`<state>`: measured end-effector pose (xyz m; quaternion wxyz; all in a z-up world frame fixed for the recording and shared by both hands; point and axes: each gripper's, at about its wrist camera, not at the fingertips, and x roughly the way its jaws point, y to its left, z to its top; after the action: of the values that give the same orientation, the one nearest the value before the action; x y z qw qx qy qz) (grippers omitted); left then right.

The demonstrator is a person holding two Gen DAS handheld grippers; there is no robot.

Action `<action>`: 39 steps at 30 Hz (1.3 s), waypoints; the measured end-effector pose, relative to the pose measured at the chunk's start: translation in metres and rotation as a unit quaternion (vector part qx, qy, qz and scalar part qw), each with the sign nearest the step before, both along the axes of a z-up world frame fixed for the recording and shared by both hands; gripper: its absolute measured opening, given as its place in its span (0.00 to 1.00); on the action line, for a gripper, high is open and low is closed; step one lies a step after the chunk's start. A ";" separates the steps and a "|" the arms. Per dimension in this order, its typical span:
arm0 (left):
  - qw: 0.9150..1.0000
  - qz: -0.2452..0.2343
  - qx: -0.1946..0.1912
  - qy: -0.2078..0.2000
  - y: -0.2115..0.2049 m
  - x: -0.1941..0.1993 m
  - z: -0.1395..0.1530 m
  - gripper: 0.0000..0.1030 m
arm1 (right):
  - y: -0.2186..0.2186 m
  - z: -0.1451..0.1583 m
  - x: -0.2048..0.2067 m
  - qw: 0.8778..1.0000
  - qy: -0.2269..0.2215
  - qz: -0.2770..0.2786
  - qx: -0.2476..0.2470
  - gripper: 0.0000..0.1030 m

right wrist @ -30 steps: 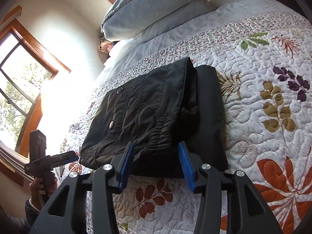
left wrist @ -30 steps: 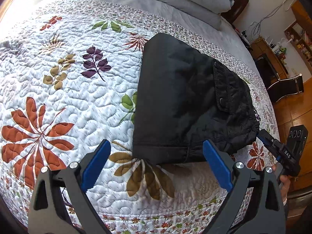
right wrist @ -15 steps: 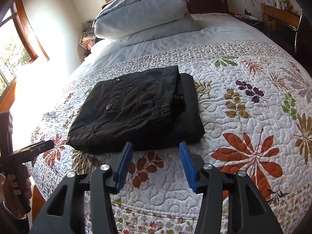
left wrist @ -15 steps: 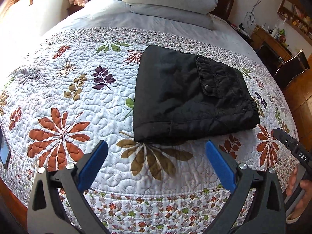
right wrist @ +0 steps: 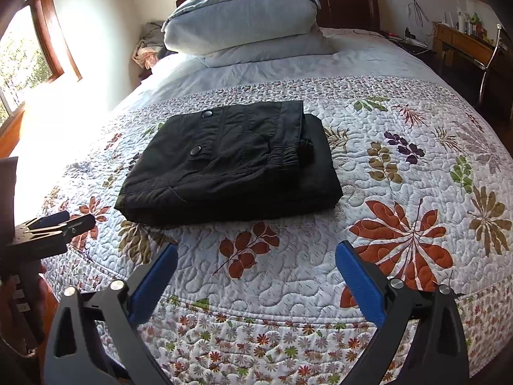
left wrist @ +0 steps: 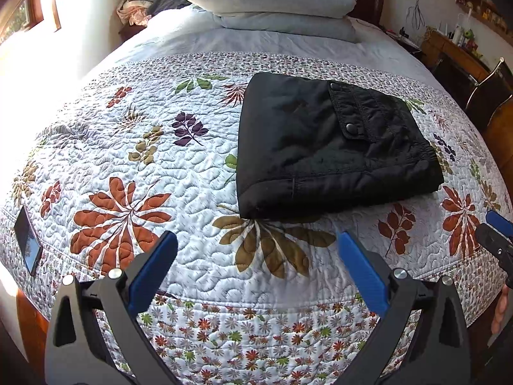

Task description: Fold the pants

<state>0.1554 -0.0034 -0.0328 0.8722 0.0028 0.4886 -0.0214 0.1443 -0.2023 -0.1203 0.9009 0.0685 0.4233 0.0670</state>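
Black pants (left wrist: 330, 147) lie folded into a compact rectangle on the floral quilt (left wrist: 179, 173), snap pocket on top; they also show in the right wrist view (right wrist: 231, 163). My left gripper (left wrist: 256, 240) is open and empty, held back over the bed's near edge, apart from the pants. My right gripper (right wrist: 256, 252) is open and empty, also back from the pants. Each gripper shows at the edge of the other's view: the right one (left wrist: 495, 231) and the left one (right wrist: 54, 221).
Stacked grey pillows (right wrist: 247, 22) lie at the headboard. A dark phone (left wrist: 27, 243) lies at the quilt's left edge. A wooden desk and a chair (right wrist: 484, 54) stand to the right, and a window (right wrist: 22, 54) to the left.
Both grippers have pulled back from the pants toward the bed's near edge. The right gripper's jaws have widened from narrow to fully open. The pants lie still.
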 end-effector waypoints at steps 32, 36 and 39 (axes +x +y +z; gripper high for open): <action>1.000 -0.009 -0.018 0.008 -0.003 -0.050 0.022 0.97 | 0.025 0.017 -0.026 1.000 0.026 0.009 -0.003 0.97; 1.000 -0.009 -0.013 0.008 -0.003 -0.053 0.022 0.97 | 0.023 0.021 -0.030 1.000 0.023 0.009 -0.004 0.97; 1.000 -0.006 -0.014 0.009 -0.001 -0.054 0.022 0.97 | 0.022 0.023 -0.033 1.000 0.022 0.010 -0.002 0.97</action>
<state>0.1016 -0.0043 -0.0113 0.8678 -0.0067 0.4957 -0.0337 0.1115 -0.1805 -0.0976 0.8908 0.0643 0.4437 0.0736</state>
